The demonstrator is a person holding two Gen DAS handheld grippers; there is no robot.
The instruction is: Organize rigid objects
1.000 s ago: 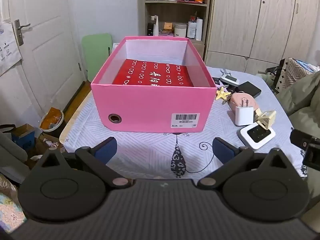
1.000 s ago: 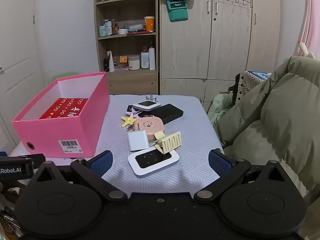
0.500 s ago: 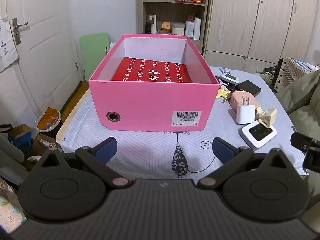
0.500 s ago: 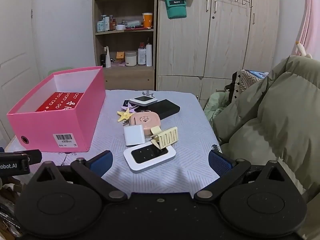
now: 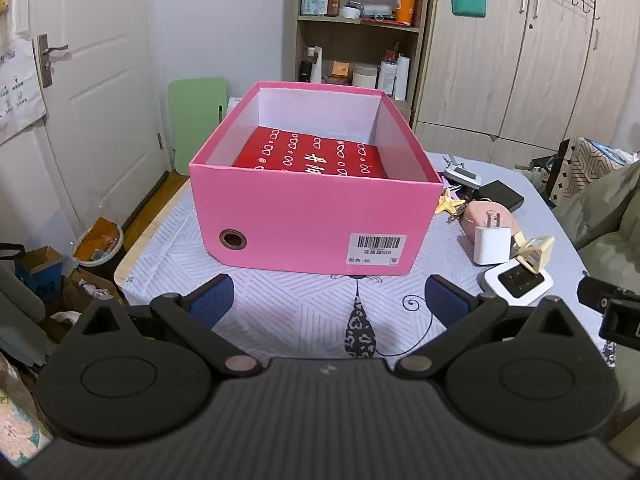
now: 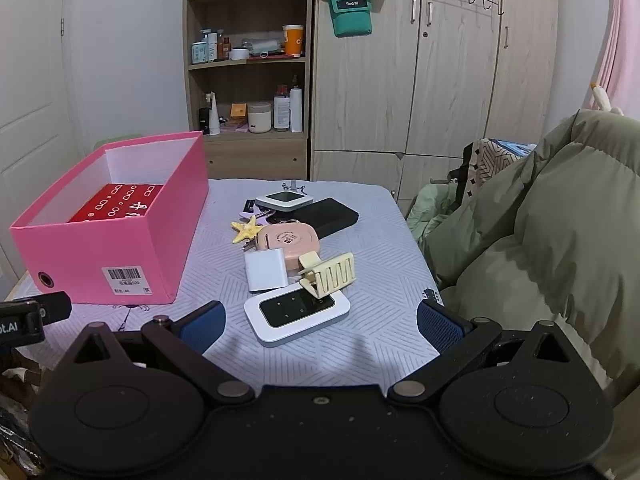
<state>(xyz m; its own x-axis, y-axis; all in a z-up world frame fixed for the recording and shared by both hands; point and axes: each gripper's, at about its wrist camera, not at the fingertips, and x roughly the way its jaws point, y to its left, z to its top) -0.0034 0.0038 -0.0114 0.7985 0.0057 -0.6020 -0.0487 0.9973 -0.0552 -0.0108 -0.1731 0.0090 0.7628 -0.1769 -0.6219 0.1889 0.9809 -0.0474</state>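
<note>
A pink open box (image 5: 312, 220) with a red patterned item inside stands on the table; it also shows at the left in the right wrist view (image 6: 104, 256). Beside it lie a white device with a black screen (image 6: 297, 313), a yellow hair clip (image 6: 328, 276), a white charger (image 6: 266, 270), a pink case (image 6: 289, 240), a yellow starfish (image 6: 246, 228), a black power bank (image 6: 330, 216) and a small white gadget (image 6: 284, 201). My left gripper (image 5: 328, 303) is open and empty in front of the box. My right gripper (image 6: 320, 325) is open and empty just short of the white device.
The table has a white patterned cloth (image 5: 280, 304). A green padded jacket (image 6: 540, 240) lies to the right. A shelf unit (image 6: 248, 60) and wardrobes (image 6: 440, 60) stand behind. Clutter and a bin (image 5: 98, 244) sit on the floor at the left.
Both grippers have drawn back slightly and risen, so the box and items look a little farther and lower. Both stay open.
</note>
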